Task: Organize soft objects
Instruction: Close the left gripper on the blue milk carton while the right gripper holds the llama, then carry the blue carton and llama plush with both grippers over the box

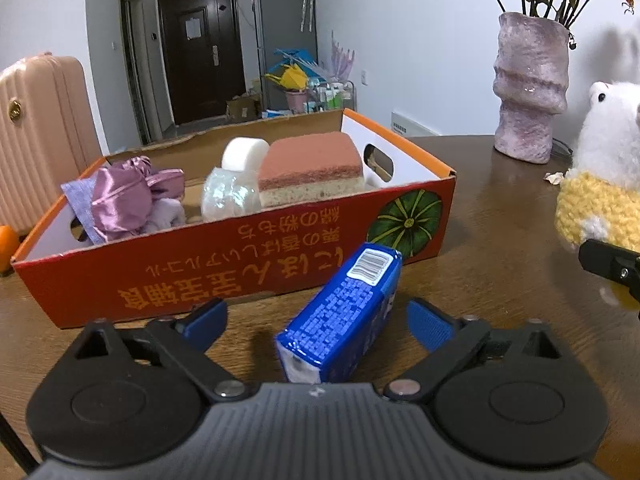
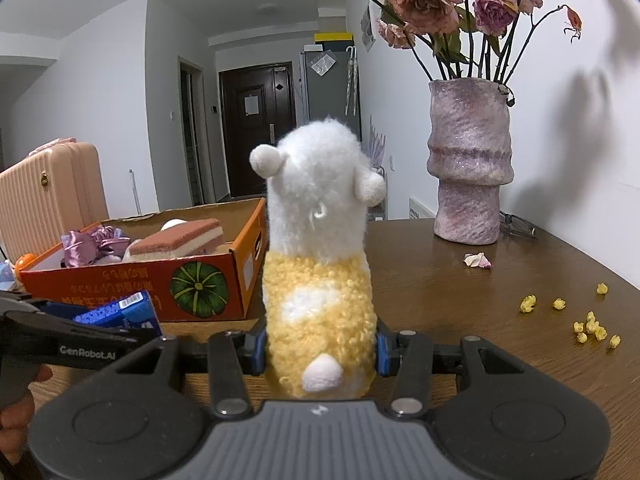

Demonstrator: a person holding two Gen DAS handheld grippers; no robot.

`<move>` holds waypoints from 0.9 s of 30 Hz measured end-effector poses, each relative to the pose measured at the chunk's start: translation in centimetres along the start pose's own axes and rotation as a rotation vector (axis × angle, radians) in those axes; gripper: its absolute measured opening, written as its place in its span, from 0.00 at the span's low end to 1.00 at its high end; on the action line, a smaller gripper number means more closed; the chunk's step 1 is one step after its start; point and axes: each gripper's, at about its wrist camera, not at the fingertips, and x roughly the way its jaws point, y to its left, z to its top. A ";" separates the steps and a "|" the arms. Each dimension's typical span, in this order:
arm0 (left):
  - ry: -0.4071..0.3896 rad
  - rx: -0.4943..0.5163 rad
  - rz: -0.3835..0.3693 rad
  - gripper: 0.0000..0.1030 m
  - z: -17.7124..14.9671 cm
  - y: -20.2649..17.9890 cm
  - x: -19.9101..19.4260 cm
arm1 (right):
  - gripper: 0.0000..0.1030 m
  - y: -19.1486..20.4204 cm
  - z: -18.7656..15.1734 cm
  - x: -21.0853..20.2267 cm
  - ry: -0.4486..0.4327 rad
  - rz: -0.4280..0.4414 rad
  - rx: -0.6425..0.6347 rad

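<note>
An orange cardboard box (image 1: 224, 268) stands on the brown table and holds purple cloth (image 1: 120, 196), a clear wrapped bundle (image 1: 230, 196), a white foam roll (image 1: 244, 154) and a pink-topped sponge (image 1: 312, 168). A blue tissue pack (image 1: 344, 312) lies in front of the box, between the spread fingers of my open left gripper (image 1: 318, 320), untouched. My right gripper (image 2: 320, 350) is shut on a white and yellow plush toy (image 2: 318, 248), upright, right of the box (image 2: 132, 284). The plush also shows at the right edge of the left wrist view (image 1: 604, 184).
A purple vase (image 2: 468, 164) with dried roses stands at the back right of the table (image 2: 500, 320). A fallen petal (image 2: 478, 260) and small yellow bits (image 2: 588, 326) lie to the right. A pink suitcase (image 1: 40, 132) stands left of the table.
</note>
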 end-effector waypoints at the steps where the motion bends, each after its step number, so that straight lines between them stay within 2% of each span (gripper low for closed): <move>1: 0.005 -0.003 -0.008 0.80 0.1 0.0 0.1 | 0.46 0.0 0.0 0.0 0.000 0.001 -0.002; 8: 0.033 -0.029 -0.060 0.43 -0.1 0.8 0.4 | 0.46 0.1 0.0 0.0 0.001 0.004 -0.005; 13: 0.033 -0.020 -0.077 0.26 -0.3 0.7 0.1 | 0.46 0.1 0.0 0.1 0.001 0.004 -0.013; 22: -0.049 -0.003 -0.082 0.24 -0.5 0.3 -2.5 | 0.46 1.2 -0.3 -0.4 -0.029 -0.009 -0.063; 27: -0.084 -0.025 -0.073 0.24 -0.6 0.5 -4.2 | 0.46 1.8 -0.1 -0.8 -0.057 -0.015 -0.044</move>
